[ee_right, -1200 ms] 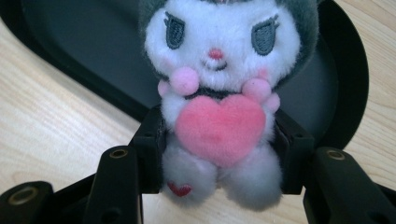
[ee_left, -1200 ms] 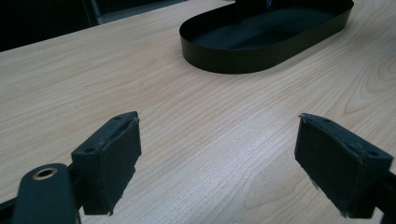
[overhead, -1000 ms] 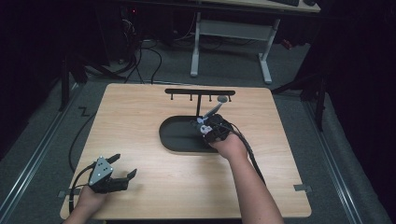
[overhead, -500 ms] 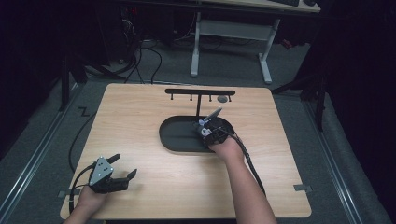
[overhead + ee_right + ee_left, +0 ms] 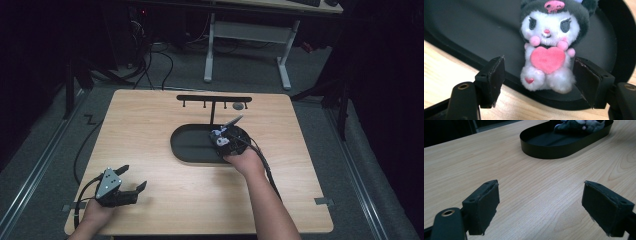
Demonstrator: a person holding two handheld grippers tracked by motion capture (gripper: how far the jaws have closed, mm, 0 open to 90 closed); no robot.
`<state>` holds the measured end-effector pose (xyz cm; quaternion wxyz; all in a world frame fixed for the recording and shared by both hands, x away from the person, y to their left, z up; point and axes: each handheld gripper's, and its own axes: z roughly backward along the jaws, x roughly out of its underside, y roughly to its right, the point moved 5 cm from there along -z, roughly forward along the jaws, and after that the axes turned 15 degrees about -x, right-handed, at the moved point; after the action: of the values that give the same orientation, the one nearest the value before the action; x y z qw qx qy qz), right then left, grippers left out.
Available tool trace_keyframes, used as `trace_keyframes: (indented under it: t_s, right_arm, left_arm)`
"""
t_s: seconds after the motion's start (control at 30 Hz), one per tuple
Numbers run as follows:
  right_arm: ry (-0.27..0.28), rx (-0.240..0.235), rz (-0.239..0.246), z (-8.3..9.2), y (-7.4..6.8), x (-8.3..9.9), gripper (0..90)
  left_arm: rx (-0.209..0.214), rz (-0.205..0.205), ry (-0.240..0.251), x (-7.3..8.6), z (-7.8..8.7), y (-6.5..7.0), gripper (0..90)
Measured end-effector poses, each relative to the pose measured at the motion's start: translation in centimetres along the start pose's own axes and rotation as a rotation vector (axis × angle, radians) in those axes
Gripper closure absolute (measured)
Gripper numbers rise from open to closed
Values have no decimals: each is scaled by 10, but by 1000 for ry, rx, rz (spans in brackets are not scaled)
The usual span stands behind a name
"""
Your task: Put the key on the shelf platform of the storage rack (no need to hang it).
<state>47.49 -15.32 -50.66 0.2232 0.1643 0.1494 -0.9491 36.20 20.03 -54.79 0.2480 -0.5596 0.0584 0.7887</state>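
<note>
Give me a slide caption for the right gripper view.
Plush toy sitting in black tray, right gripper open around it.

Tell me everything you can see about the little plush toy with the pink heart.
The small white plush toy with a dark grey hood has a pink emblem on the hood, slanted stitched eyes, a tiny pink nose, pink pompom hands and a fuzzy pink heart on its chest, plus a small red heart on one foot. It sits upright in the black oval tray, near its rim, facing the right gripper. The jaws, which have just been opening, flank it with gaps on both sides, so it rests released.
</note>
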Motion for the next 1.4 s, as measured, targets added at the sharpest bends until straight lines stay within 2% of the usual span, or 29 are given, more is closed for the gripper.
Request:
trace_keyframes:
  t_s: [0.13,0.3,0.53,0.8,0.9,1.0,1.13,1.17,1.2,1.3,1.33,1.37,1.4]
  right_arm:
    - [29,4,45,10,-7,4,256]
    - [85,-9,72,21,-16,12,244]
    - [130,-50,128,29,-23,33,223]
    - [224,-66,113,32,-20,60,150]
    - [267,-37,124,33,-18,72,143]
    - [278,-50,120,30,-15,85,113]
    - [311,-17,139,26,-15,104,88]
    - [311,-17,139,26,-15,104,88]
    - [331,-37,132,22,-16,113,79]
    - [349,-32,128,18,-15,122,71]
    - [375,-26,130,16,-15,130,61]
    - [375,-26,130,16,-15,130,61]
    - [395,-28,130,14,-17,137,49]
  left_arm:
    - [-1,-4,-9,0,-1,1,155]
    - [-4,-9,-10,0,-2,1,155]
    - [-4,-12,-13,0,-2,1,154]
    - [-6,-17,-14,0,-2,2,155]
    - [-8,-19,-13,0,-1,2,155]
    - [-7,-22,-12,0,-1,2,155]
    - [-11,-19,-8,0,0,2,154]
    - [-11,-19,-8,0,0,2,155]
    - [-11,-19,-8,0,0,2,155]
    - [-11,-19,-7,0,0,2,155]
    - [-14,-18,-5,0,0,1,155]
    - [-14,-18,-5,0,0,1,155]
    - [-15,-16,-2,0,0,1,155]
